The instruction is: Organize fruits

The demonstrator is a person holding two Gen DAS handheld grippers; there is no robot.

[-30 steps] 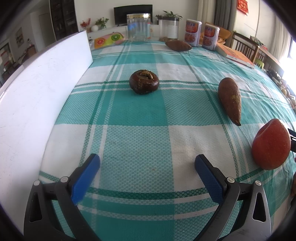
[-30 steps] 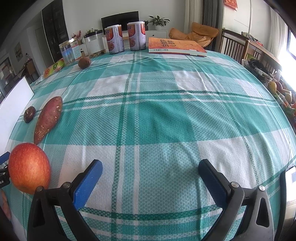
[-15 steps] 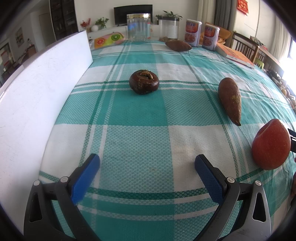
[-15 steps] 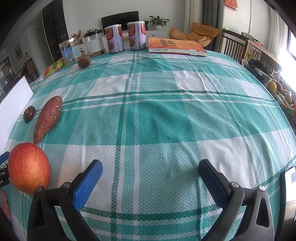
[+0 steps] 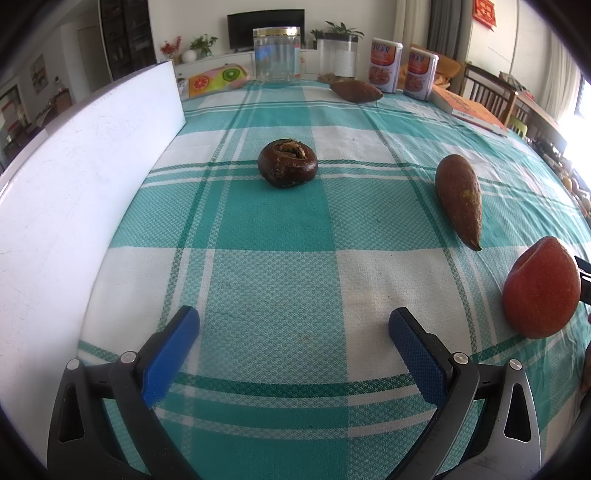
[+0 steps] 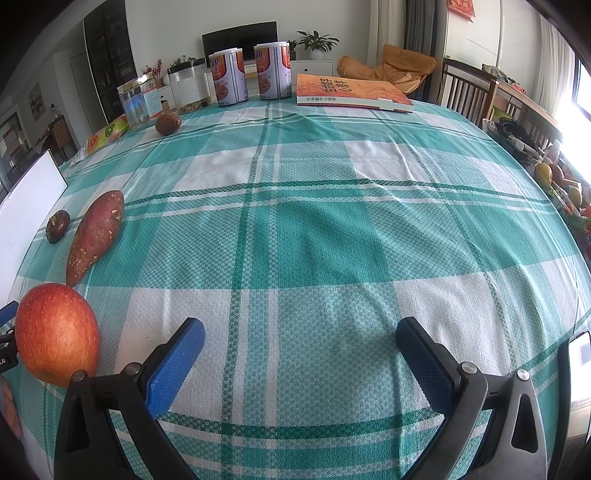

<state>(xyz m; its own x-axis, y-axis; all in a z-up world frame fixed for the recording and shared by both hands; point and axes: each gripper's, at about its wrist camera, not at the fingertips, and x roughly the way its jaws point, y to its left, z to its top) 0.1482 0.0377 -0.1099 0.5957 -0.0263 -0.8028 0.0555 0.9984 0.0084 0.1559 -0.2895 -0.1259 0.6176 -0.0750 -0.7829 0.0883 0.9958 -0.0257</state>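
Left claw (image 5: 293,328): released, above the table (image 5: 273,229).
Right claw (image 6: 301,339): released, empty.
Apple (image 6: 55,334): between both claws.

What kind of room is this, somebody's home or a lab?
Most likely a home, an open living and dining room. A checked tablecloth covers a big table, wooden dining chairs stand beside it, and at the back a television sits over a low white cabinet with potted plants.
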